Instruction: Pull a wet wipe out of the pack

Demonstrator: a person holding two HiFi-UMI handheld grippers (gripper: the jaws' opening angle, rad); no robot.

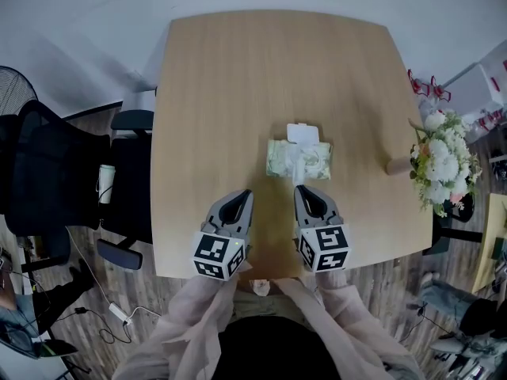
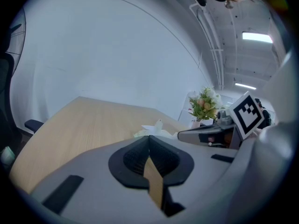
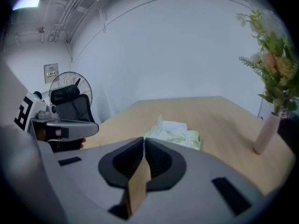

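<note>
A pale green wet wipe pack (image 1: 299, 159) lies in the middle of the wooden table (image 1: 222, 93), its white lid flap (image 1: 302, 133) folded open at the far side. A white wipe (image 1: 295, 165) sticks up out of its opening. My left gripper (image 1: 244, 195) is shut and empty, a little short and left of the pack. My right gripper (image 1: 301, 190) is also shut, its tip just short of the pack's near edge, with nothing seen between its jaws. The right gripper view shows the pack (image 3: 178, 137) just beyond my shut gripper (image 3: 143, 139). In the left gripper view, the pack (image 2: 152, 130) peeks over my shut gripper (image 2: 149, 137).
A vase of white and pink flowers (image 1: 441, 163) stands at the table's right edge, also seen on the right in the right gripper view as the flowers (image 3: 275, 73). A black office chair (image 1: 47, 172) and a fan (image 1: 12, 89) stand left of the table.
</note>
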